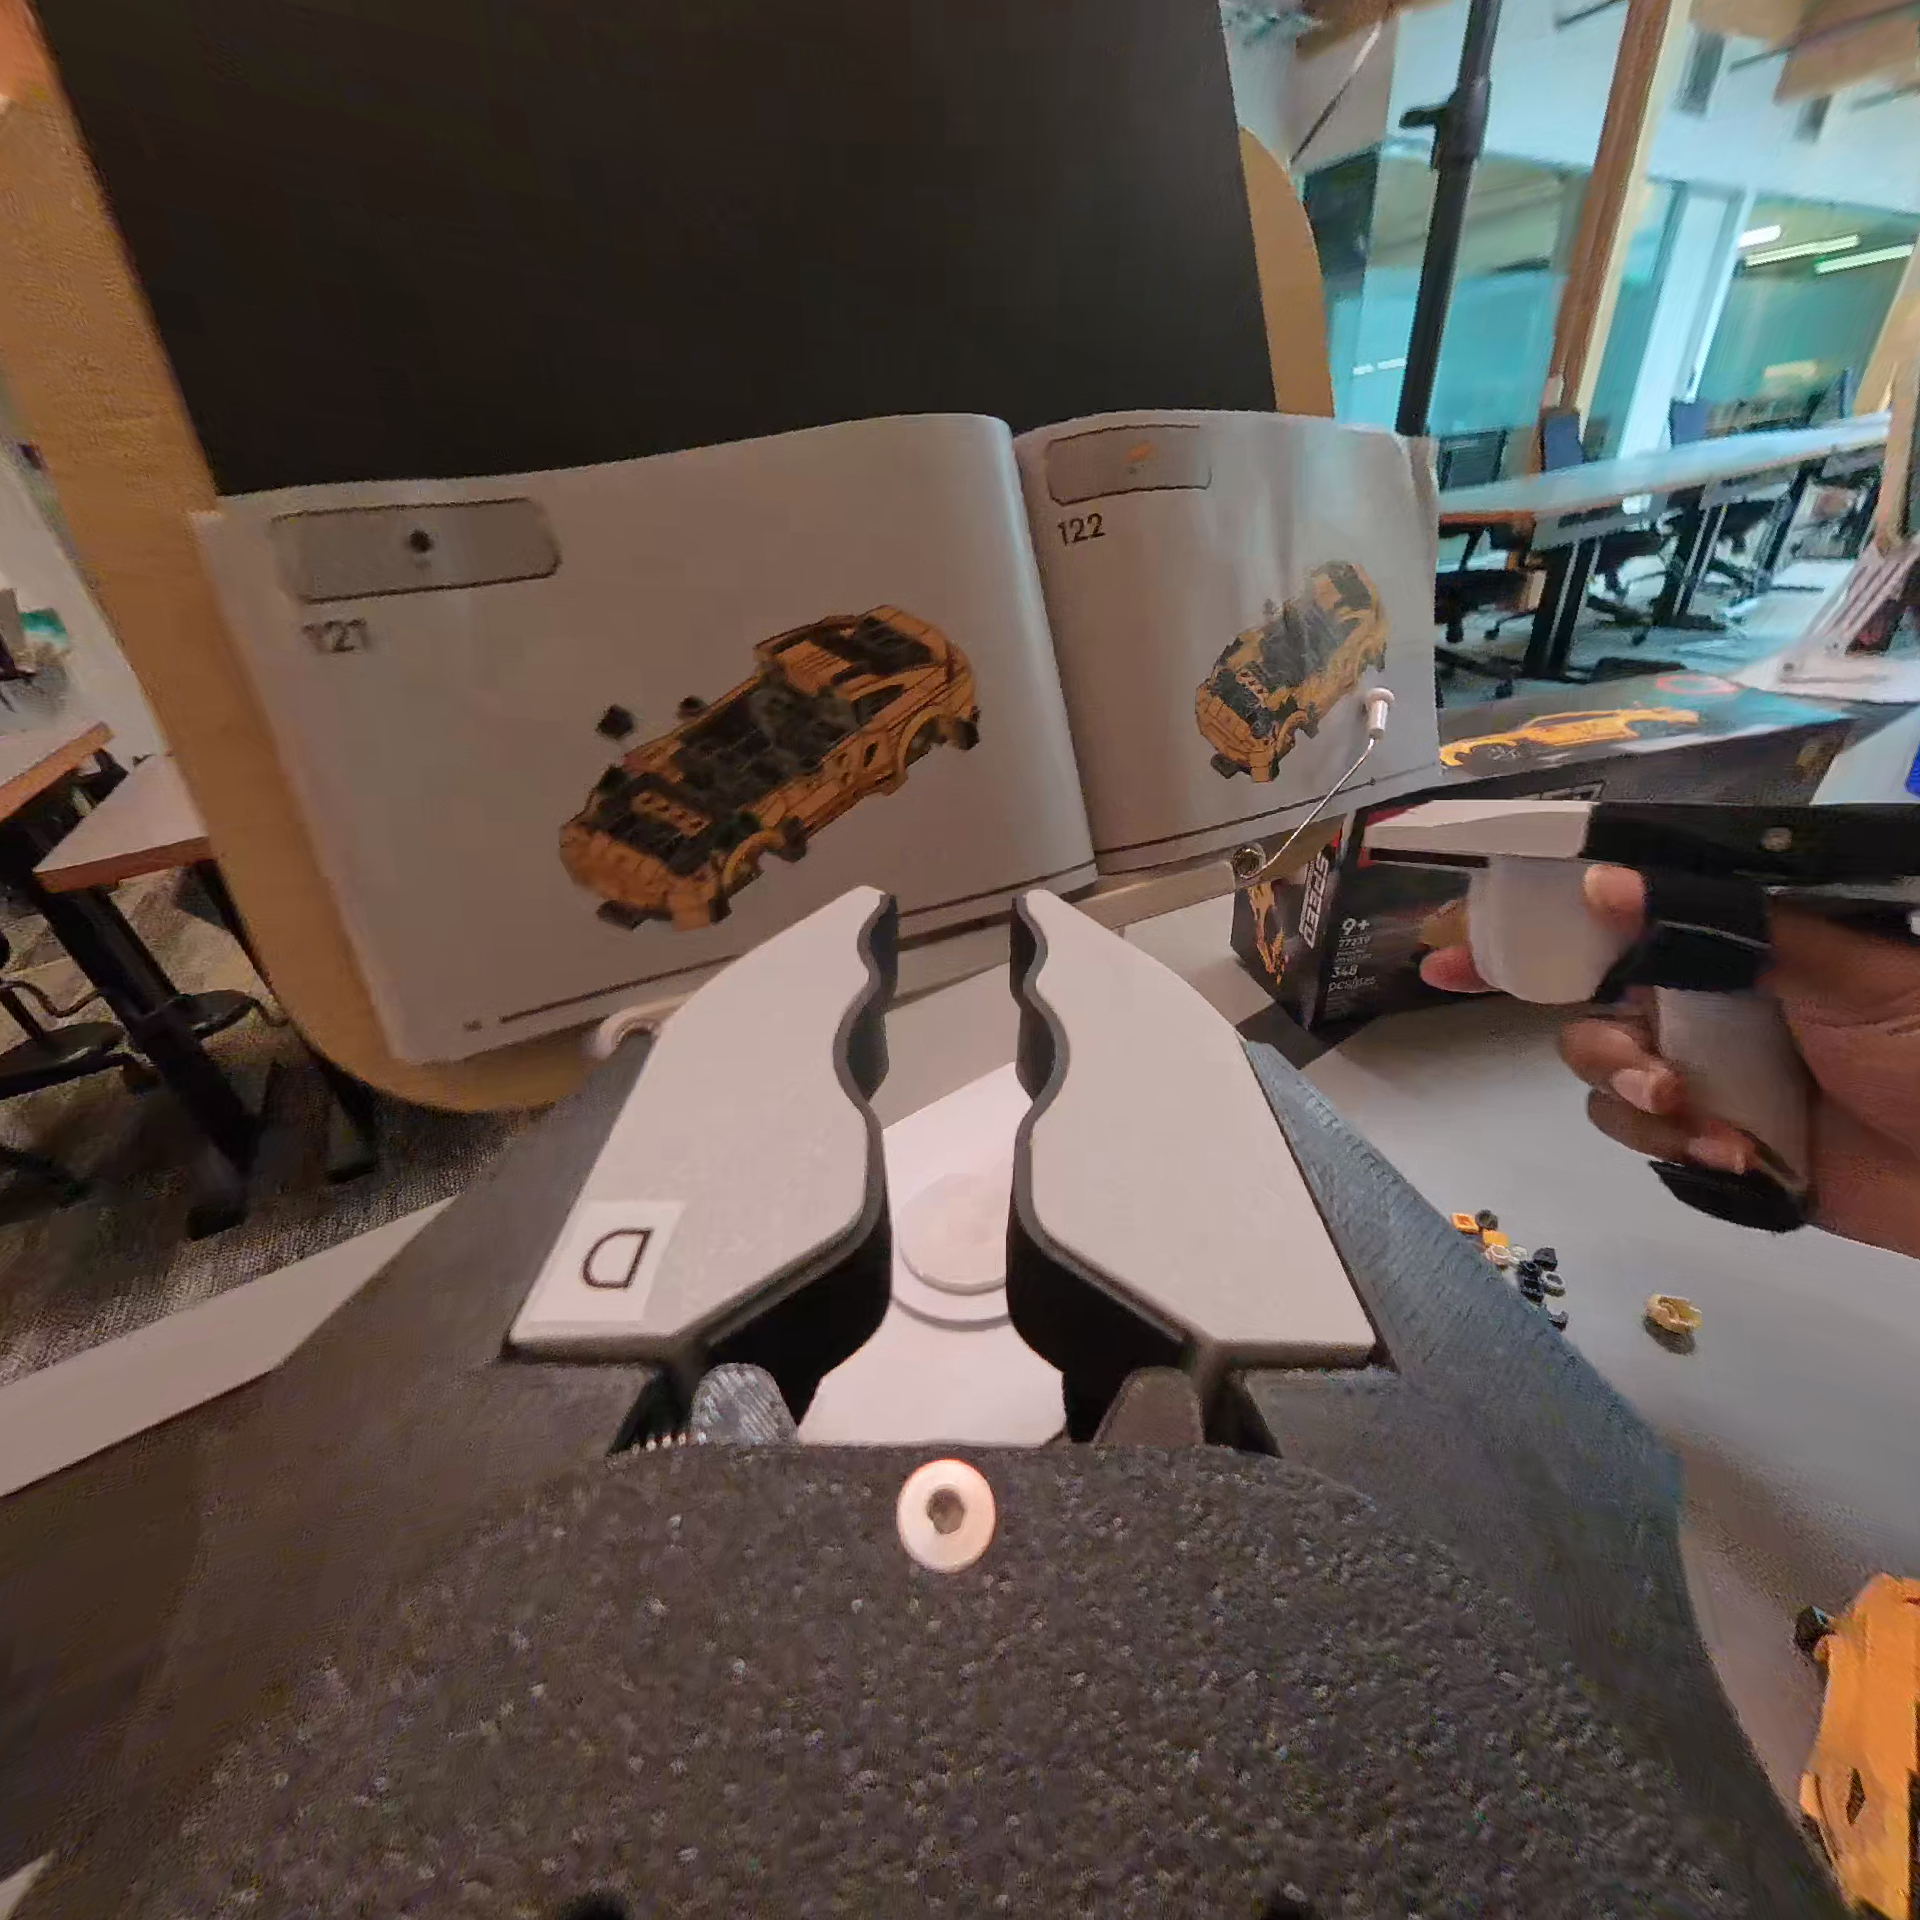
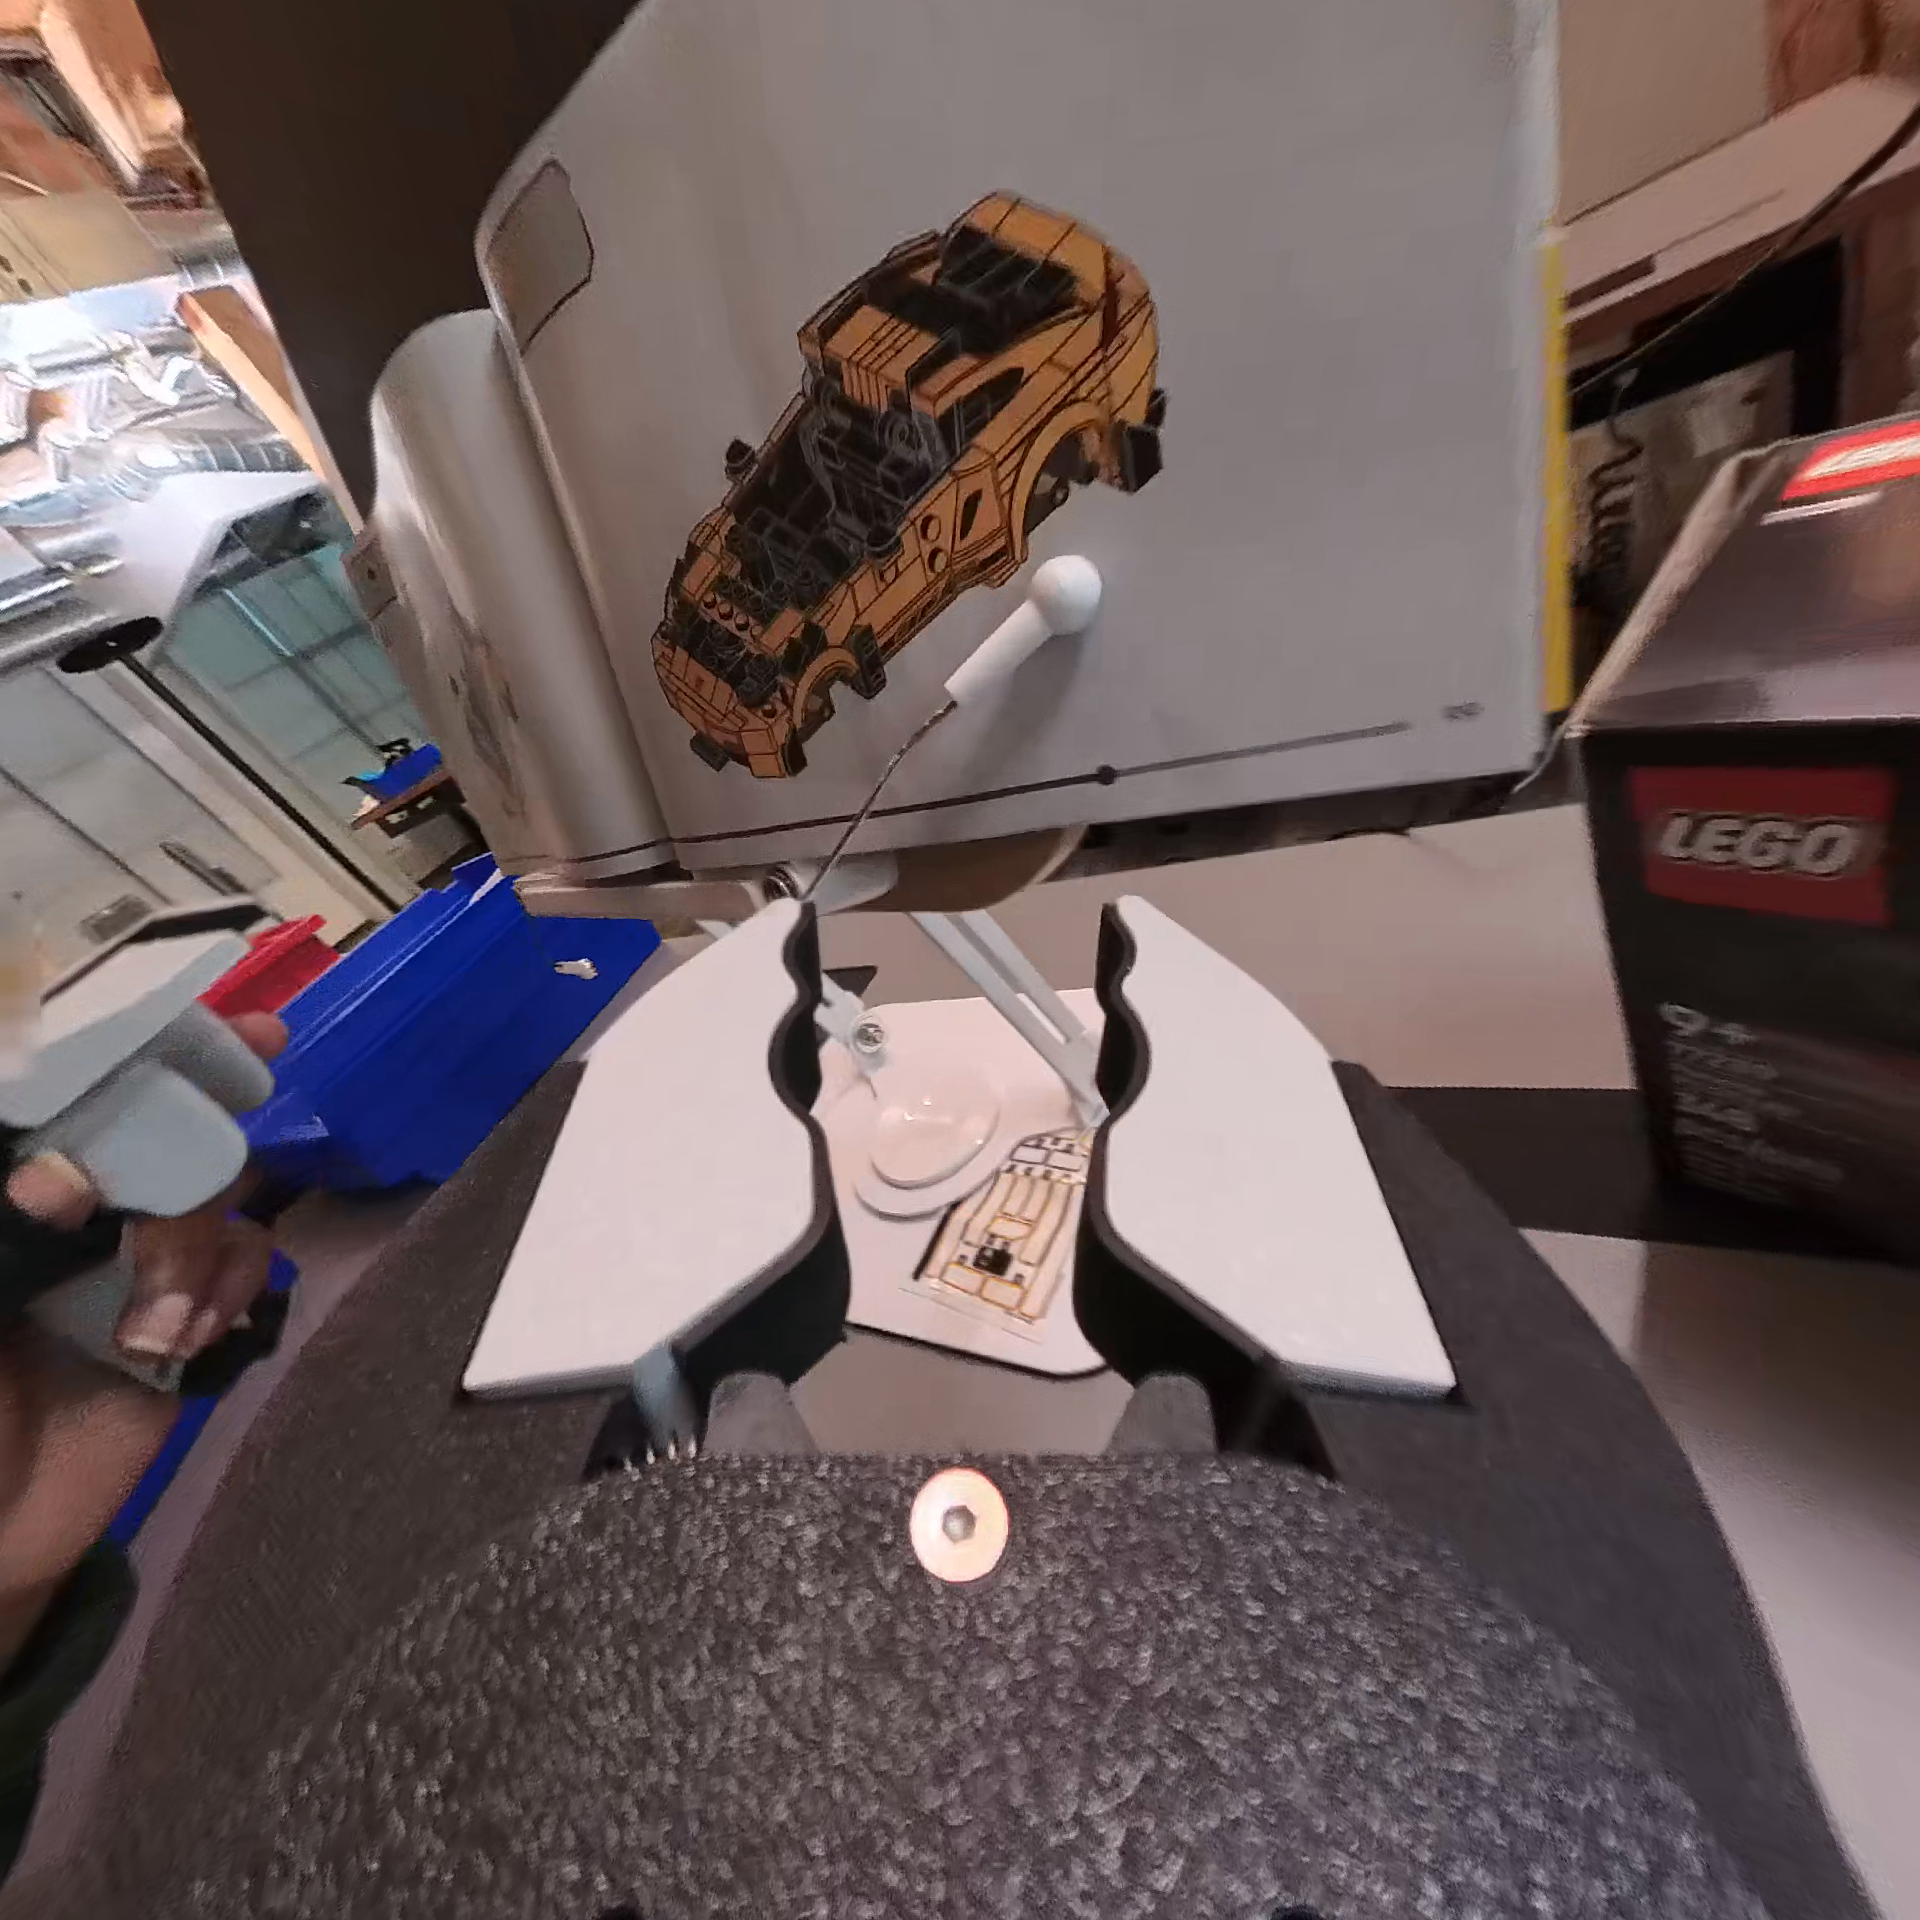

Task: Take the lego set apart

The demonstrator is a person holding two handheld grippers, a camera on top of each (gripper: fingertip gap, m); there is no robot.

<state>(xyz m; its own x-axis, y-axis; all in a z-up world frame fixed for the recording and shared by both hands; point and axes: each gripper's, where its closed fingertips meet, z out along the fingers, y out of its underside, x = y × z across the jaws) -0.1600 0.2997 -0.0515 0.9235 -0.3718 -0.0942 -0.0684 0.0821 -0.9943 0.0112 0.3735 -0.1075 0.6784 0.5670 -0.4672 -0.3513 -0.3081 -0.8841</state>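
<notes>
Left gripper [image 1: 951, 997] gaped slightly, empty; right gripper [image 2: 951, 997] wider, empty too. Yellow car [image 1: 1865, 1756] lay at worktop's near right corner, behind and right of left gripper; loose bricks [image 1: 1517, 1252] farther in. Both faced the manual [image 1: 665, 707].

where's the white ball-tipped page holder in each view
Left wrist view: the page holder sits right of centre, on the right-hand page of the open booklet.
Right wrist view: it is near the centre, just below the printed yellow car.
Shared landmark: the black box to its right.
</notes>
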